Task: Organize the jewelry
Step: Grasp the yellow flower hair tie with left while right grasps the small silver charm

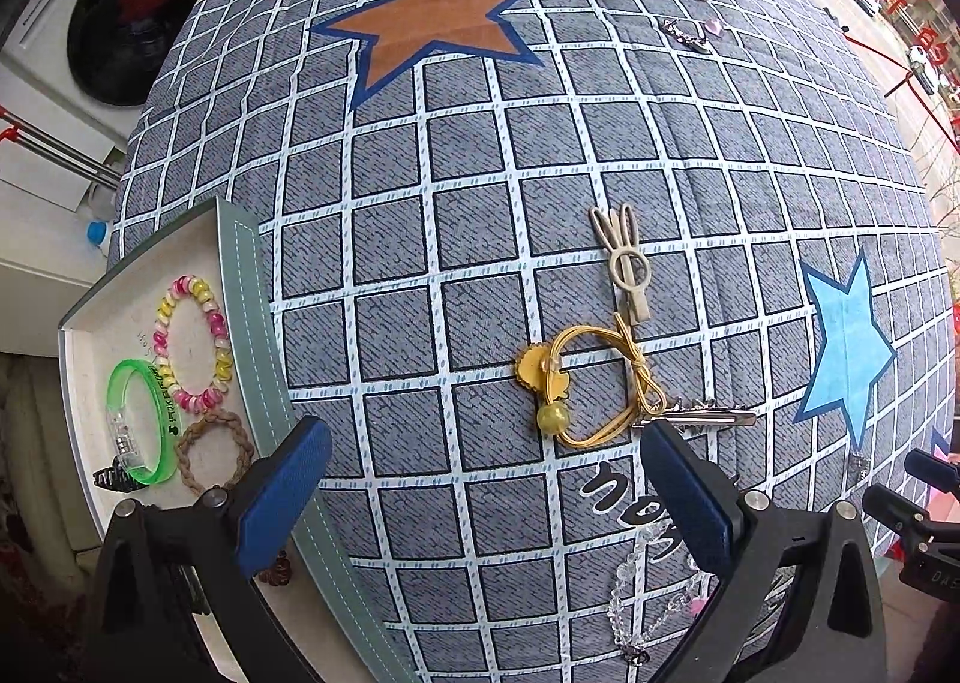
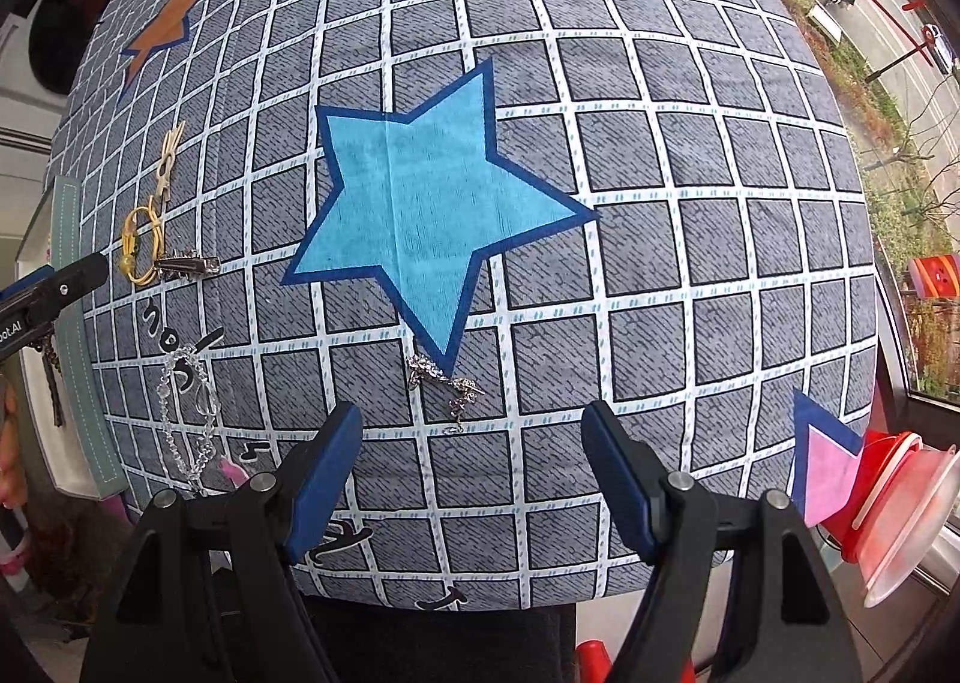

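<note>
Both grippers, L (image 1: 486, 491) & R (image 2: 474, 461), gaping, empty.
Drop R straight over silver chain (image 2: 447, 383) by blue star (image 2: 420, 203); pinch whole cluster.

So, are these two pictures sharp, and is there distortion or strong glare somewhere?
Left wrist view: sharp, even daylight, soft shadows; the fisheye bulges the checked cloth, and the tray edge curves. Right wrist view: equally sharp, same bulge around the blue star; no strong glare, corners go dark.
</note>
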Demonstrator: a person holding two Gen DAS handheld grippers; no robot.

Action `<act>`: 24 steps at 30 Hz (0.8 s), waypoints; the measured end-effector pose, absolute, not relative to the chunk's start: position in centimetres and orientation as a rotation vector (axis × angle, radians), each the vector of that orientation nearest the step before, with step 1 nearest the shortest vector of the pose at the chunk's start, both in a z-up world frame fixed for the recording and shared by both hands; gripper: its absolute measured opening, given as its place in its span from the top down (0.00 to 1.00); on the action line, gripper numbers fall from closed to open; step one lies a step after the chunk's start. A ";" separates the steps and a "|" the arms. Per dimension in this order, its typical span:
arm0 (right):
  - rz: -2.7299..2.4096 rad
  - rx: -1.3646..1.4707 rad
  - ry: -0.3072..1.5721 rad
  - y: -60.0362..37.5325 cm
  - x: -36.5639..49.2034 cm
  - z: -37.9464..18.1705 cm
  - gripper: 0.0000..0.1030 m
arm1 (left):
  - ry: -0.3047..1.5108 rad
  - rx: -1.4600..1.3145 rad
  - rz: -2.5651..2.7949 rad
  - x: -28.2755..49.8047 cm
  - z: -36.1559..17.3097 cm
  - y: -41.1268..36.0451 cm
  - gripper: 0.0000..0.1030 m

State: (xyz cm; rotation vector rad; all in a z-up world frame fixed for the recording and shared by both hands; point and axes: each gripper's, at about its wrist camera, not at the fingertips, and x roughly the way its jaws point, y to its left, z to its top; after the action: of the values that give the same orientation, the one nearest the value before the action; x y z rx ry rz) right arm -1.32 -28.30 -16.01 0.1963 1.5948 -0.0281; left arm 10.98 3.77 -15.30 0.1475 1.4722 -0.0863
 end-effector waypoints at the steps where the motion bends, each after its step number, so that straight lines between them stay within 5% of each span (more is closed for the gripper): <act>1: -0.030 0.198 1.597 -28.9 -1.7 -16.2 0.24 | 1.474 0.153 -0.083 11.1 -15.5 3.6 0.00; 13: -0.005 0.120 1.605 -28.3 -3.0 -20.7 0.24 | 1.510 0.155 -0.048 11.2 -18.3 3.7 0.05; 15: 0.005 0.098 1.609 -27.4 -3.1 -20.9 0.24 | 1.522 0.153 -0.040 11.1 -19.1 4.0 0.16; 21: 0.023 0.026 1.594 -25.1 -3.0 -21.6 0.25 | 1.515 0.112 -0.045 11.0 -20.2 5.0 0.20; 24: 0.020 -0.014 1.583 -22.9 -2.1 -22.3 0.33 | 1.513 0.104 -0.074 11.3 -19.8 4.5 0.35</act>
State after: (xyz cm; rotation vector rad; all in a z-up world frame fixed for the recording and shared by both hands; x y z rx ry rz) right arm -2.13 -22.93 -22.29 -0.0140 1.5834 0.0195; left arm 11.30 4.49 -19.84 0.1045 1.5127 -0.0741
